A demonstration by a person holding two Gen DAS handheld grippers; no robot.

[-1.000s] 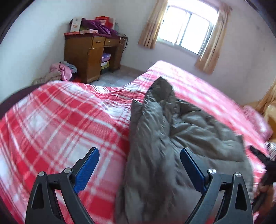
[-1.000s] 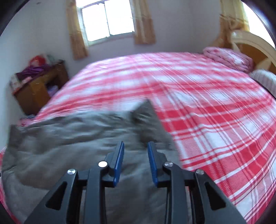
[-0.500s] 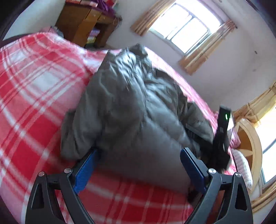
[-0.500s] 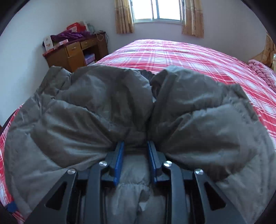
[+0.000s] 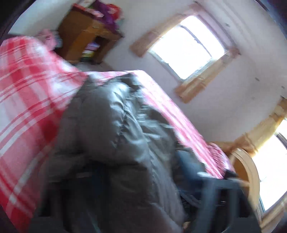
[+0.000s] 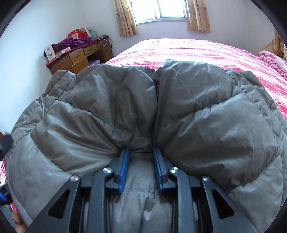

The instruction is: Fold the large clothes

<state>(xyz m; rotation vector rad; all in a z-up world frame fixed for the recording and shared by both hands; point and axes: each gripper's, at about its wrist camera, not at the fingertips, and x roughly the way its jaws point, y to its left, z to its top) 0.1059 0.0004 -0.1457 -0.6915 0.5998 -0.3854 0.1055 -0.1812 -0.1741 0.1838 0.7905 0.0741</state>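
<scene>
Here, right gripper (image 6: 140, 154) pinching bunched fold of grey puffer jacket (image 6: 206, 125) lying on red plaid bed (image 6: 188, 52); left gripper blurred, state cannot be told; slick padding may slip out, undoing fold

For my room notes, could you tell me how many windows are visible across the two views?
2. One window is on the wall beyond the bed, between curtains; a second window shows at the left view's right edge. Others may be hidden.
</scene>
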